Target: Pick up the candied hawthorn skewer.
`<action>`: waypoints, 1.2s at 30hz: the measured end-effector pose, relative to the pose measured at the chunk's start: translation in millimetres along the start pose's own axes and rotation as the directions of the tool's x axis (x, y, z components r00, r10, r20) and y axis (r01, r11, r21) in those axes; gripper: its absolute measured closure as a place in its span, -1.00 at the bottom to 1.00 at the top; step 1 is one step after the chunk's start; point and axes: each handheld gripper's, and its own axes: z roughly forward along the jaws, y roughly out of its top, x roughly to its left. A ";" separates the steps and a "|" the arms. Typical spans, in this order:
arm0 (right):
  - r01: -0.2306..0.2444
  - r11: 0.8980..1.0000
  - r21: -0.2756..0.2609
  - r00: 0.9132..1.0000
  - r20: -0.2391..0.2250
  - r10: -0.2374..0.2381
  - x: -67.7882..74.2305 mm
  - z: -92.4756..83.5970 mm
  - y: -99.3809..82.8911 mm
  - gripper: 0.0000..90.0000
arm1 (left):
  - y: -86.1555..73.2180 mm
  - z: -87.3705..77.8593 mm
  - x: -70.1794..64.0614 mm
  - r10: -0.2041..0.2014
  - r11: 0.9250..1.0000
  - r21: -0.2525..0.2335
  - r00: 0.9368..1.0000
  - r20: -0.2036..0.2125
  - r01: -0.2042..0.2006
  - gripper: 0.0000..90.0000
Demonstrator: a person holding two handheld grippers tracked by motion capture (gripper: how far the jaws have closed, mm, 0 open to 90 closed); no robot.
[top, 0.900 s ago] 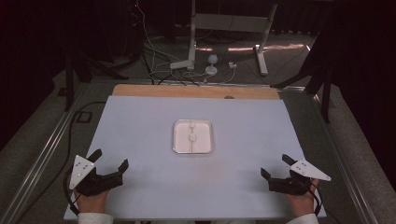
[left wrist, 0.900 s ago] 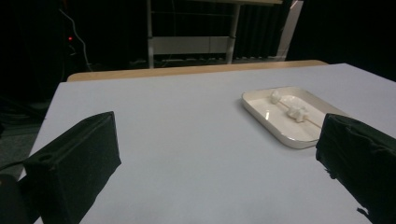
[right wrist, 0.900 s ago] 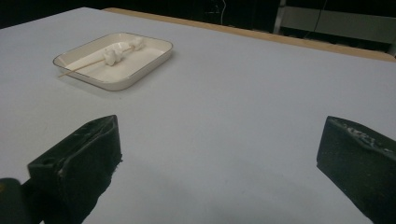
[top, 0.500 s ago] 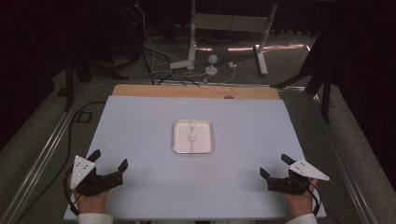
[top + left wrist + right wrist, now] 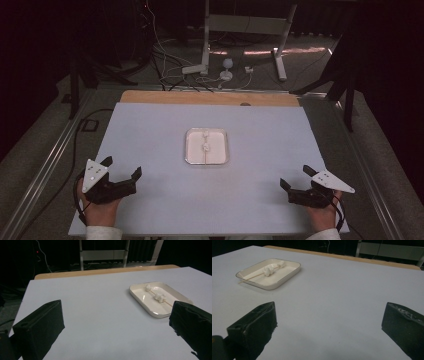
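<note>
A shallow white tray (image 5: 221,150) lies in the middle of the pale table. On it rests a thin wooden skewer (image 5: 252,277) with two small white lumps (image 5: 205,148) threaded on it. My left gripper (image 5: 121,168) rests near the front left of the table, jaws wide open, nothing between them. My right gripper (image 5: 297,177) sits at the front right, also open and empty. Both point toward the tray and are well apart from it. In the left gripper view the tray (image 5: 175,295) lies ahead to the right; in the right gripper view the tray (image 5: 287,275) is ahead to the left.
A wooden strip (image 5: 210,98) runs along the table's far edge. Beyond it are a white stand (image 5: 247,22) and cables (image 5: 165,60) on the dark floor. Metal rails (image 5: 45,170) flank the table on both sides.
</note>
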 end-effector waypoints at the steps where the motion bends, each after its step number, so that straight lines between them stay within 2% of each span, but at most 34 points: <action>1: 0.001 1.000 -0.002 1.000 0.000 -0.001 0.2 0.0 0.1 -1.00 | 1.6 1.4 -0.8 -0.002 1.000 -0.002 1.000 0.004 0.002 -1.00; 8: 0.002 1.000 0.001 1.000 0.001 -0.002 0.3 0.5 0.0 -1.00 | 14.0 15.0 -9.4 0.015 1.000 0.014 1.000 0.025 -0.015 -1.00; 14: 0.004 1.000 0.002 1.000 0.002 -0.004 0.4 0.5 -0.1 -1.00 | 19.9 26.7 -15.9 0.002 1.000 0.005 0.999 0.036 -0.002 -1.00; 18: 0.009 1.000 0.007 1.000 0.007 -0.009 0.9 1.1 -0.2 -1.00 | 24.2 37.6 -22.0 0.002 1.000 0.016 0.998 0.060 -0.003 -1.00; 30: 0.007 1.000 0.005 1.000 0.010 -0.007 0.0 0.4 -0.2 -1.00 | 33.9 69.3 -44.5 0.045 0.998 0.039 0.995 0.094 -0.049 -1.00; 36: 0.008 1.000 0.007 1.000 0.010 -0.008 0.0 0.9 -0.3 -1.00 | 34.1 83.6 -51.0 0.046 0.997 0.048 0.994 0.101 -0.052 -1.00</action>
